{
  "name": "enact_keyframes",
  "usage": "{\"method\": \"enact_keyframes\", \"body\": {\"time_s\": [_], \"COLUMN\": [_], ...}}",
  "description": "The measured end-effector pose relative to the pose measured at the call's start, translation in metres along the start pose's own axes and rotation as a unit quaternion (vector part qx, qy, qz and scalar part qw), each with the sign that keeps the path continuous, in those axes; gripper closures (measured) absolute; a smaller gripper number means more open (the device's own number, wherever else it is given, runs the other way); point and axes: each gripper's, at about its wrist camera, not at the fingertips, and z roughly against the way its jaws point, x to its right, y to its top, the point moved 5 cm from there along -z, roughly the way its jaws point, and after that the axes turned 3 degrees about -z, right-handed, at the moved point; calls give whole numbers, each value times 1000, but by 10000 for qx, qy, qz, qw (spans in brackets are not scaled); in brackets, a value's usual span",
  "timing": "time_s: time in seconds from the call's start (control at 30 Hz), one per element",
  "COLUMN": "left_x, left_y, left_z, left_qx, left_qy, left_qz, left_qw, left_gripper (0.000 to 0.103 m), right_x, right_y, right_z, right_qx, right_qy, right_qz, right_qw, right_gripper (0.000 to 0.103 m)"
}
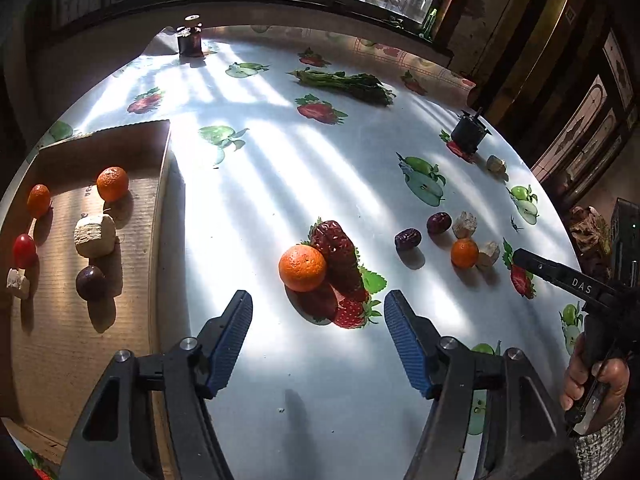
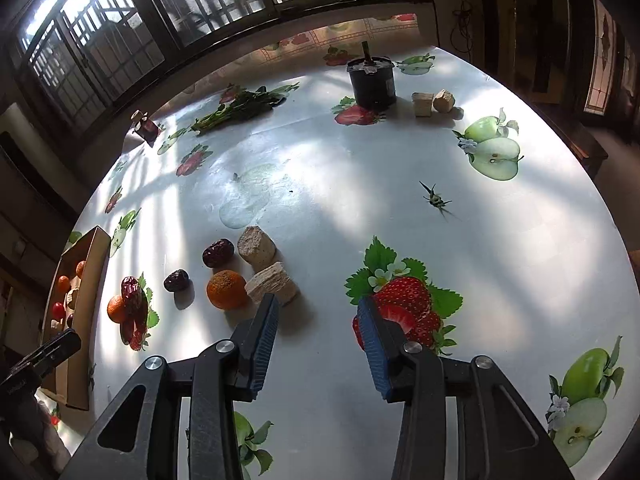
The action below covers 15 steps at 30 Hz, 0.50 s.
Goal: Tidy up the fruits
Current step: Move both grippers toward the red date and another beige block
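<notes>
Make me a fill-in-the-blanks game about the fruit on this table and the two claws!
1. The orange in front of the left claw touches a wrinkly dark red ____.
2. The sorted fruit lies in a shallow ____ tray.
3. Both claws are ____ and hold nothing; the right claw hovers by a printed strawberry.
4. The bunch of green stalks lies on the ____.

Missing words: date; cardboard; open; table

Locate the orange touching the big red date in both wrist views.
Left wrist: orange at centre, just ahead of the open left gripper.
Right wrist: orange at far left, near the cardboard box.
Shared landmark: the big red date touching it.
</notes>
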Motion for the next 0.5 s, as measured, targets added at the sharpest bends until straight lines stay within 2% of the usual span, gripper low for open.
{"method": "enact_keyframes", "body": {"time_s": [0.13,0.37,0.5], "left_x": [7,16,19], "left_y": [15,32,34], "left_z": [-16,-51,-66], "left_qx": [88,-91,-167], "left_qy": [-10,-17,4], "left_qz": [-234,-543,-687], "left_qw": [9997,9985,9975], "left_gripper": [41,41,41], "right_x": [-10,-16,-12], "right_y": [7,7,7], "right_z": [-14,-30,-31], "right_qx": [109,115,154], "right_qy": [61,266,459], "right_qz": [108,238,115], "right_qw": [9999,9993,9988], "right_gripper": [59,59,59]}}
